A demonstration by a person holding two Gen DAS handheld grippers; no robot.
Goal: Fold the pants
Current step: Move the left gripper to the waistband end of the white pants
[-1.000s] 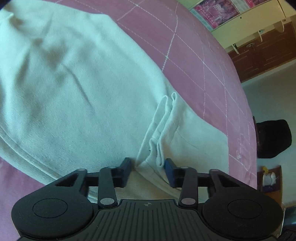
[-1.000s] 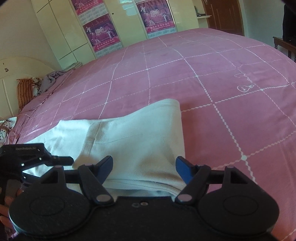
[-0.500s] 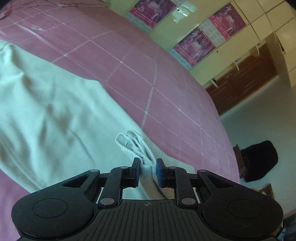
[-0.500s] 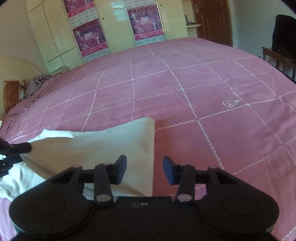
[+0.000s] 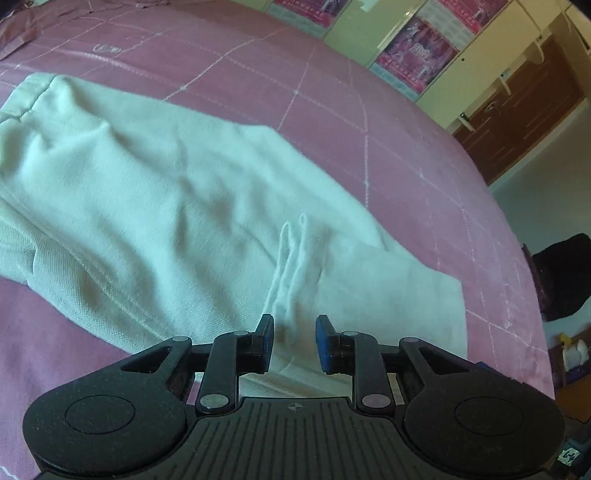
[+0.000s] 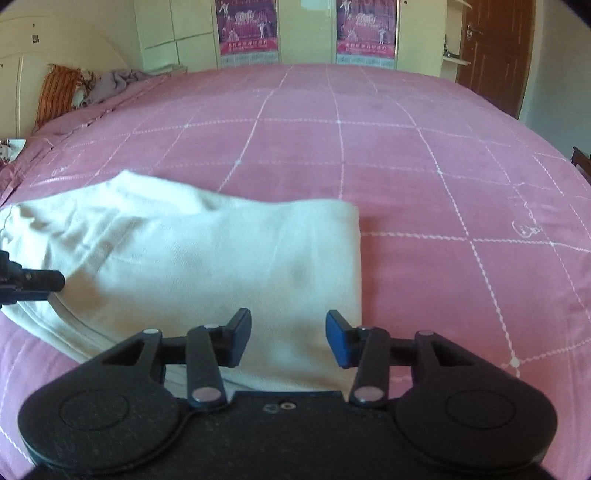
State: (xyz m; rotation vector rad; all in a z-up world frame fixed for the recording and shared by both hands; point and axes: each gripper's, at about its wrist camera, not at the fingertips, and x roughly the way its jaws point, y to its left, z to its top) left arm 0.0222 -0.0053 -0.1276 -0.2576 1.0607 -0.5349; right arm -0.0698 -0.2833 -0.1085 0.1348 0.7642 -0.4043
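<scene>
The cream pants (image 5: 155, 192) lie folded on the pink checked bedspread (image 5: 332, 96). A pinched ridge of cloth (image 5: 291, 266) stands up just ahead of my left gripper (image 5: 294, 341), which is open with the jaws either side of its base, not holding it. In the right wrist view the pants (image 6: 207, 266) lie flat, with a straight folded edge on the right. My right gripper (image 6: 289, 338) is open over the near right part of the cloth. The left gripper's tip (image 6: 33, 282) shows at the left edge.
The bedspread (image 6: 406, 166) stretches far and right of the pants. Pillows and a grey cloth (image 6: 110, 81) lie at the headboard. Wardrobes with posters (image 6: 365, 29) and a brown door (image 6: 491, 51) stand beyond. A dark chair (image 5: 561, 273) stands past the bed's edge.
My left gripper was shut on a pinch of cloth half a second ago and has opened, letting it go. My right gripper has opened wider and the pants have settled flat.
</scene>
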